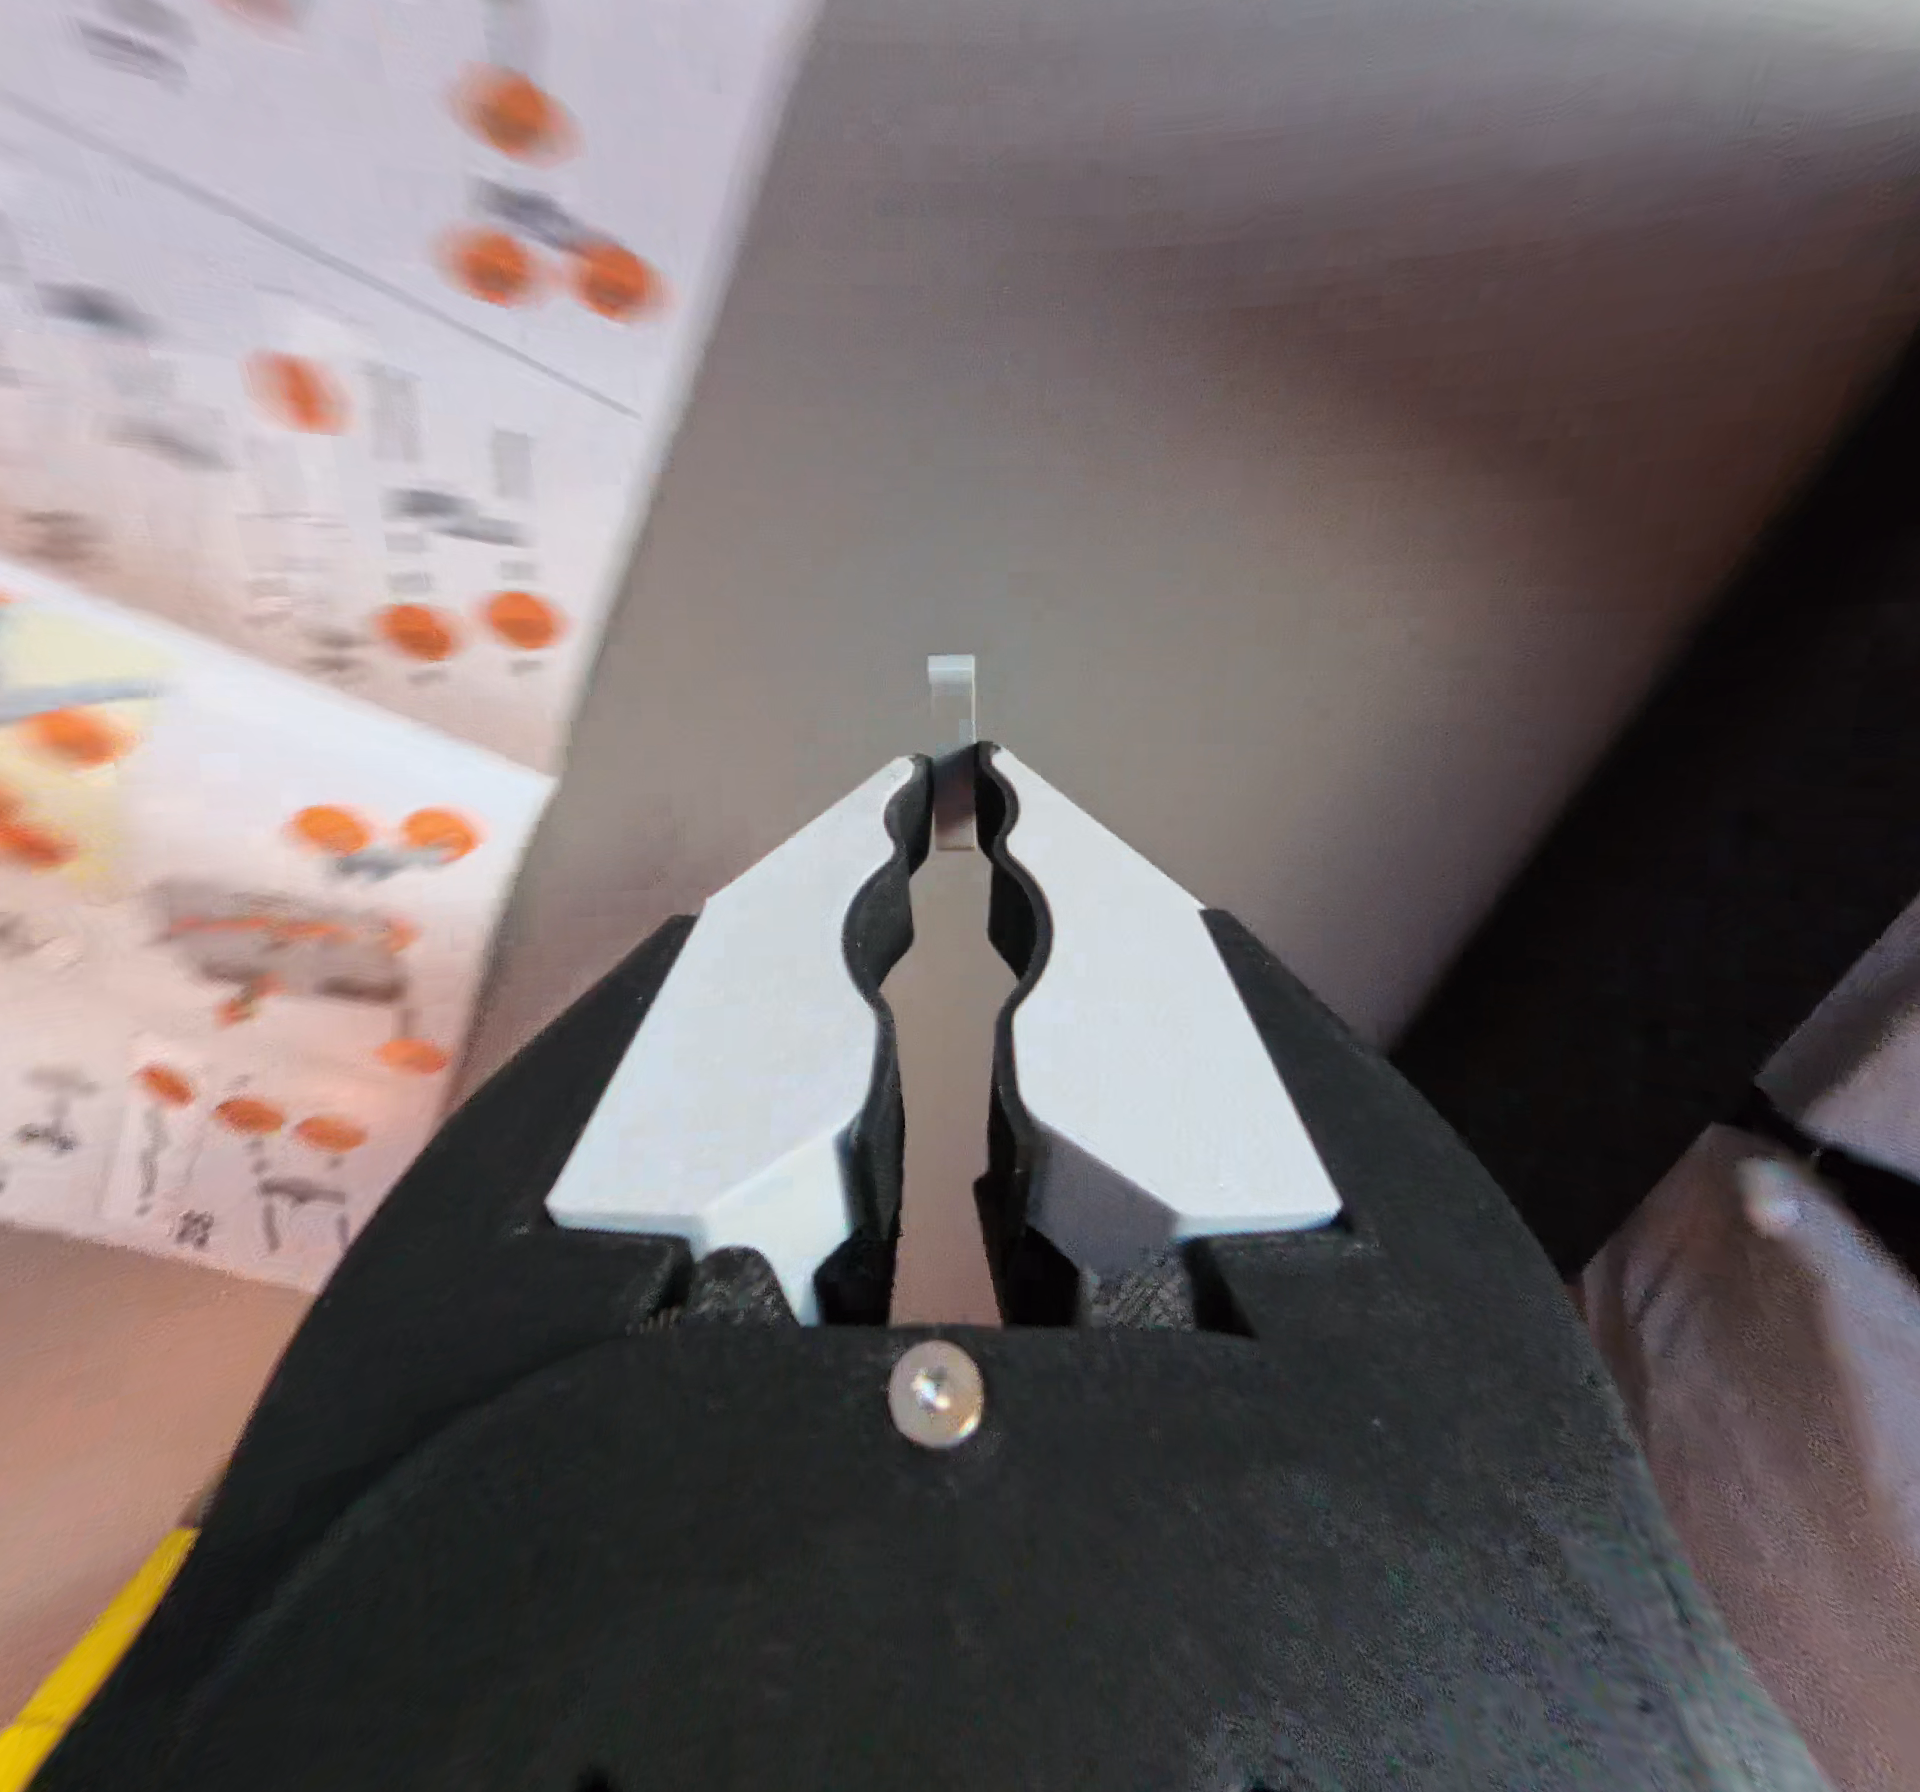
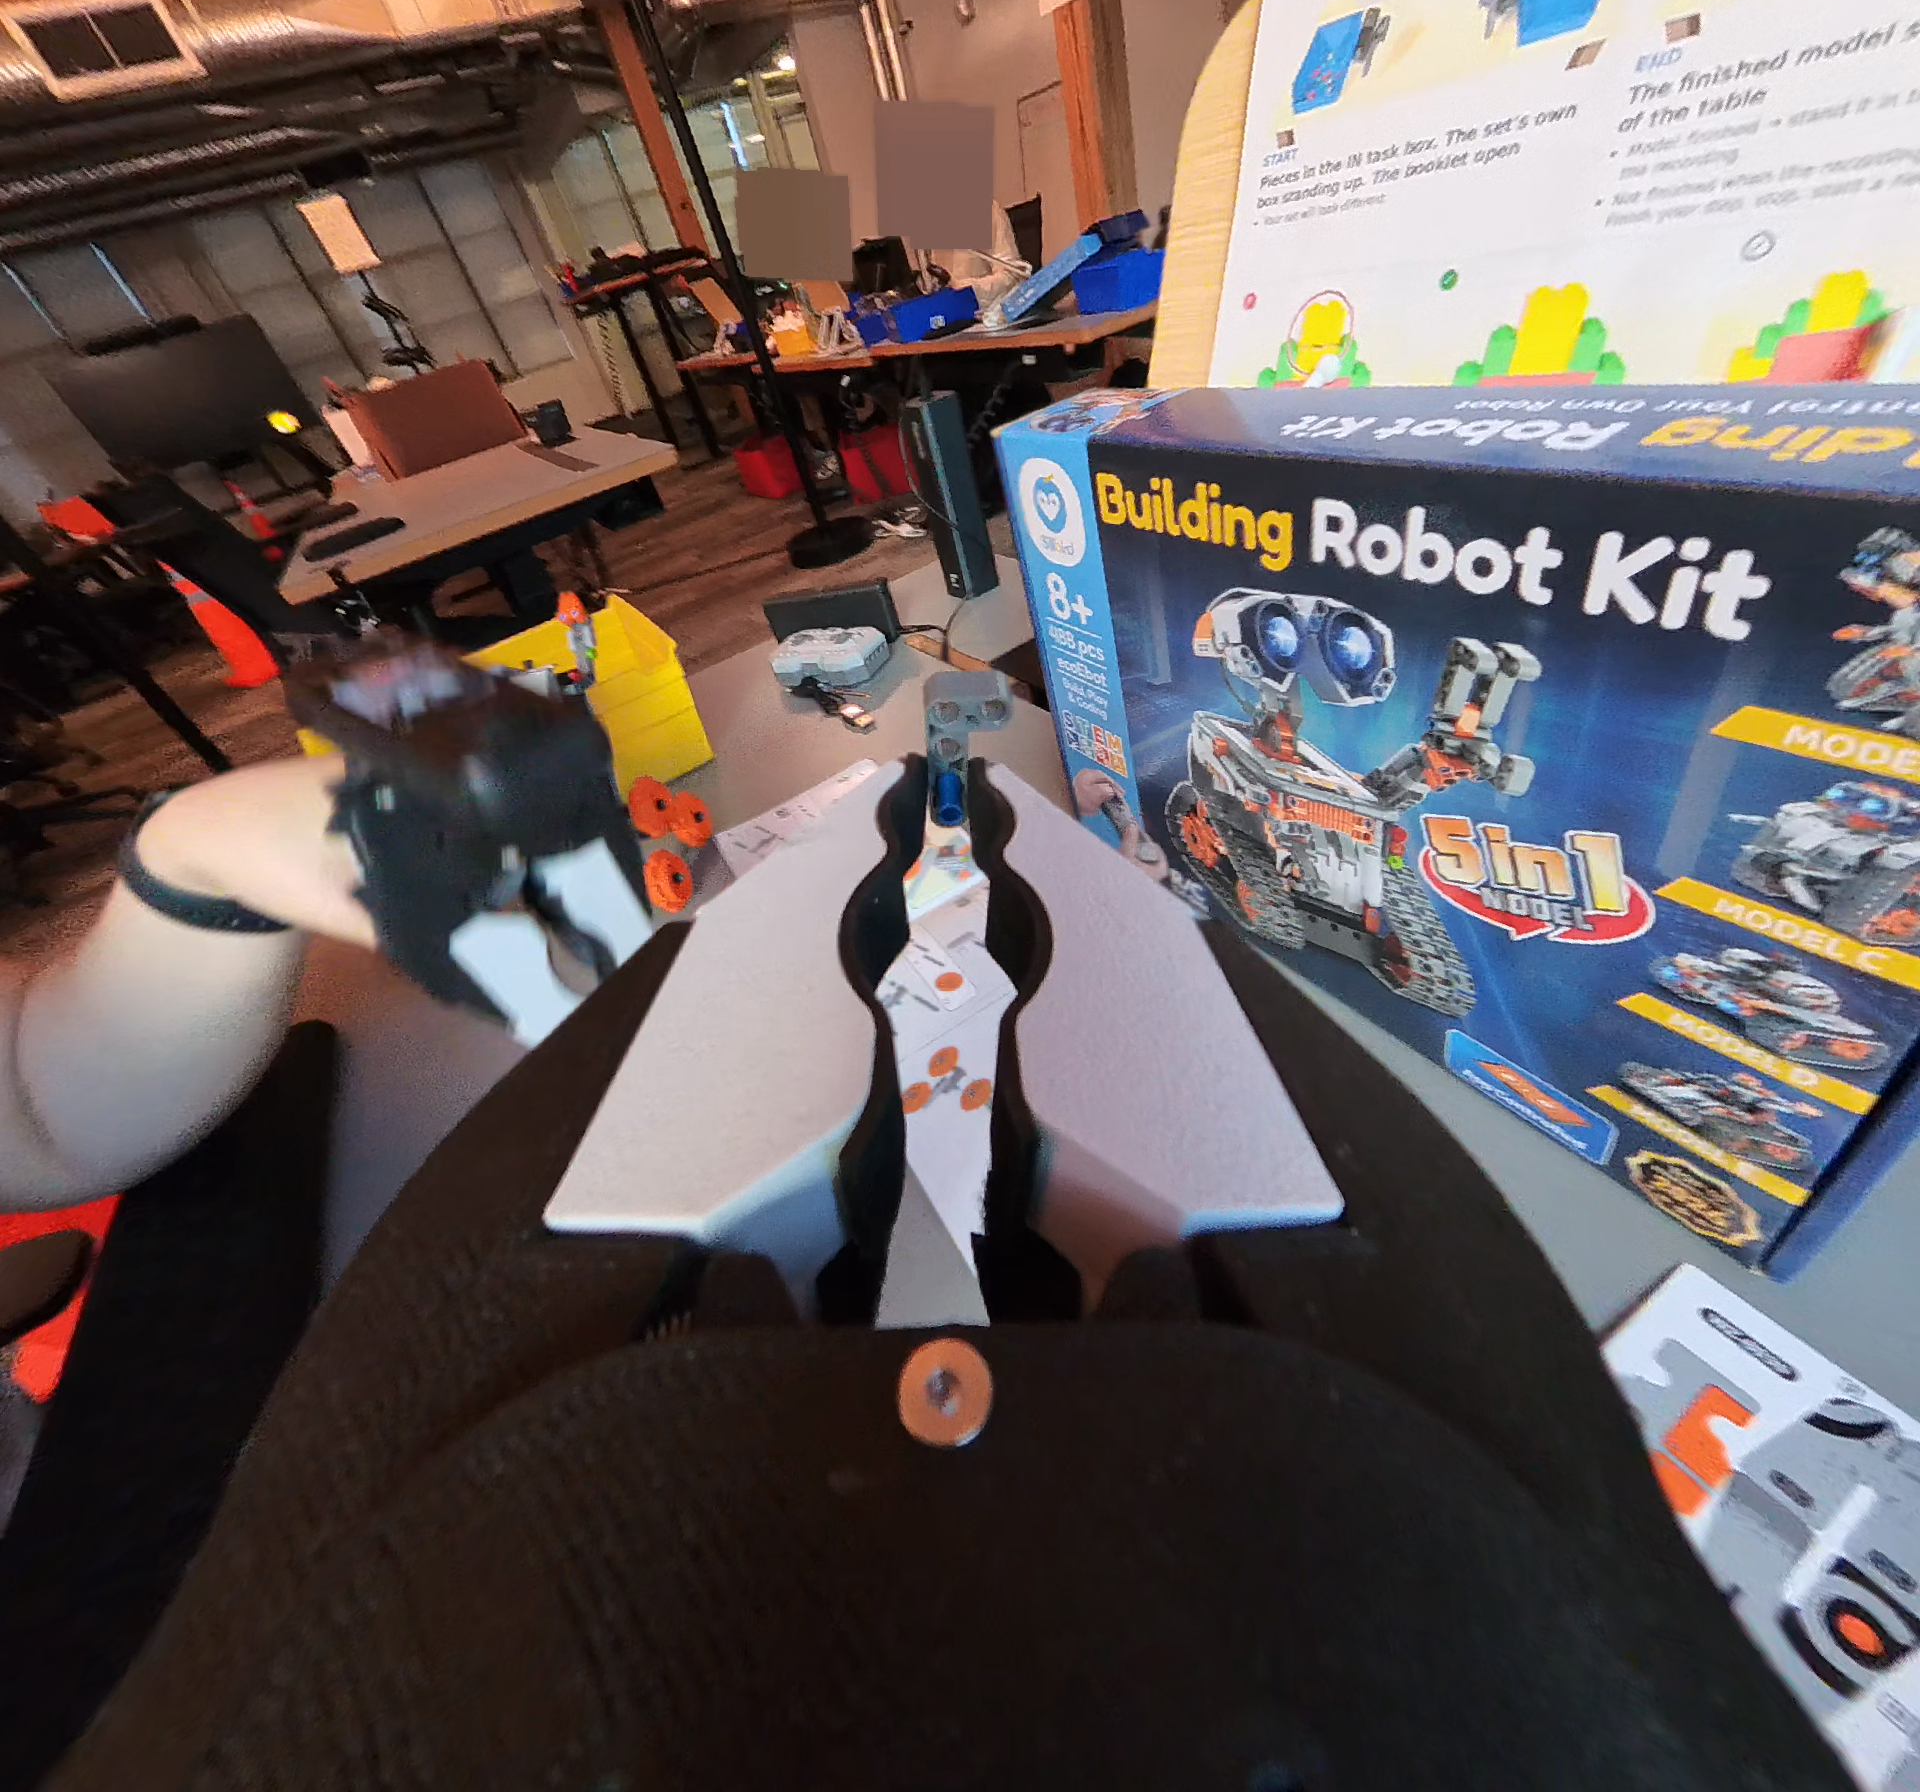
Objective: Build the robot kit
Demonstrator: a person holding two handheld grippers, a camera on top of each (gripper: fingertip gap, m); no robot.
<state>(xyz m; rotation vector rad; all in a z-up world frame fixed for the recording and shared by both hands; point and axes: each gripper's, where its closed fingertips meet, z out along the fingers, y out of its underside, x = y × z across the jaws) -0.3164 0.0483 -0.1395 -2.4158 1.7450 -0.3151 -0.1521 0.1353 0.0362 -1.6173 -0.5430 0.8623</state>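
My left gripper (image 1: pixel 954 768) is shut on a small light grey building piece (image 1: pixel 952 703) that sticks up past the fingertips, over the grey table (image 1: pixel 1195 392). The open instruction booklet (image 1: pixel 291 516) lies blurred to its left. My right gripper (image 2: pixel 951 781) is shut on a grey L-shaped beam (image 2: pixel 961 714) with a blue pin (image 2: pixel 947 797) in it, held above the booklet (image 2: pixel 935 1004). The left gripper (image 2: pixel 499 869) also shows blurred at the left of the right wrist view, held by a person's hand (image 2: pixel 208 869).
A blue kit box (image 2: pixel 1507 786) stands right of the right gripper, with an instruction sheet (image 2: pixel 1558 132) behind it. Orange wheels (image 2: pixel 665 828), a yellow bin (image 2: pixel 634 693) and a grey remote (image 2: pixel 831 656) sit on the table. A printed card (image 2: pixel 1787 1493) lies at lower right. My hands' fingertips stand some 25 cm from each other.
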